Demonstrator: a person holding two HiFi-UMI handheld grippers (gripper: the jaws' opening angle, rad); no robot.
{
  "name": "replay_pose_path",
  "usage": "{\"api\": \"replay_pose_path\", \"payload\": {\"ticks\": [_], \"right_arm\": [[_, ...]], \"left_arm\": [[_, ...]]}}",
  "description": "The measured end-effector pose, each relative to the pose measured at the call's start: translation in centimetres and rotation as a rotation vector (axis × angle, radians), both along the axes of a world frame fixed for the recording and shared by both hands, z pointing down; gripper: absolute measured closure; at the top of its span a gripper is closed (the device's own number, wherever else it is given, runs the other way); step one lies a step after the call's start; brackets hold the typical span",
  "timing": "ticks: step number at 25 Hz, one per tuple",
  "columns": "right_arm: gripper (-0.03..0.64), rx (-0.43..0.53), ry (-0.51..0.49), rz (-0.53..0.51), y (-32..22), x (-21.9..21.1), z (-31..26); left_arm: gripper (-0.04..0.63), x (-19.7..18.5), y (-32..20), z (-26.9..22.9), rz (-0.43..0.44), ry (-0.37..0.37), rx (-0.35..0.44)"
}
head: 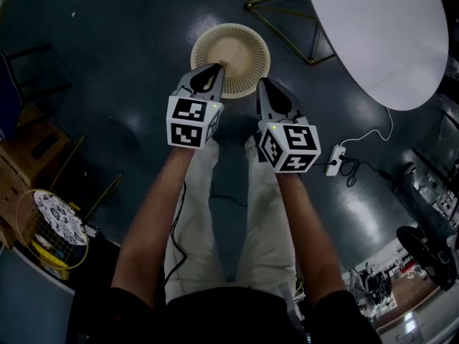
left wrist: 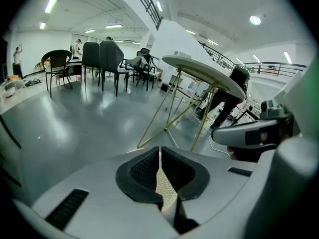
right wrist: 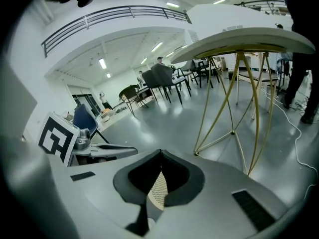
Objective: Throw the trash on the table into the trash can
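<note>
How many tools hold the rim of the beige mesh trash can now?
2. The left tool is shut on the near rim of the trash can; the right tool is shut on its rim further right.

trash can (head: 244,45): cream perforated plastic | floor (head: 129,70): glossy, dark | table legs (right wrist: 232,132): brassy metal

- The cream round mesh plastic trash can (head: 231,59), far centre, shows a fine pattern of small holes.
- The left gripper (head: 214,69) and right gripper (head: 264,84) are grey; their marker cubes (head: 190,122) bear black-and-white squares.
- The white round table top (head: 380,31), far right, has gold wire legs (right wrist: 232,132).
- The glossy floor (head: 107,63) is dark blue-grey.
- The trousers (head: 269,221) are pale beige.
- Near left, the wire basket (head: 19,217) is yellow and the round disc (head: 61,217) has a blue-and-white pattern.
</note>
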State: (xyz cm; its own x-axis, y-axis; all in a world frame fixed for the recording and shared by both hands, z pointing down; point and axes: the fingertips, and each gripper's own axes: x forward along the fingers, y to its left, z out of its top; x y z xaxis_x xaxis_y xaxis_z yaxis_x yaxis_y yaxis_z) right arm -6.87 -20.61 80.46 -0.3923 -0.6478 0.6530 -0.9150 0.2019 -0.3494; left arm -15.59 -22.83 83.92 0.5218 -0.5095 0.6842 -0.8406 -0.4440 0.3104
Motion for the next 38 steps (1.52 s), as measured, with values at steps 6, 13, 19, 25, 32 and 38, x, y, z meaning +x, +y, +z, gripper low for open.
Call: {"api": "replay_pose_path", "payload": {"ticks": [6, 13, 19, 25, 32, 38], "right_arm": [[0.600, 0.017, 0.001, -0.013, -0.5, 0.0, -4.2], [0.600, 0.065, -0.008, -0.029, -1.1, 0.1, -11.4], [0.600, 0.097, -0.010, -0.041, -0.8, -0.1, -17.2], [0.600, 0.134, 0.013, -0.071, -0.5, 0.1, -23.0], [0.600, 0.190, 0.029, -0.107, -0.9, -0.4, -29.3], [0.600, 0.271, 0.040, -0.132, -2.1, -1.2, -34.9]], "left_arm": [[0.580, 0.6, 0.5, -4.6, 0.018, 0.037, 0.017], [0.580, 0.8, 1.1, -12.1, 0.049, 0.060, 0.054], [0.580, 1.5, 1.2, -18.5, 0.092, 0.051, 0.117], [0.580, 3.0, 2.3, -24.6, 0.091, 0.111, 0.137], [0.580, 2.4, 1.7, -31.6, 0.103, 0.154, 0.191], [0.580, 1.6, -0.2, -38.5, 0.095, 0.190, 0.303]]}}
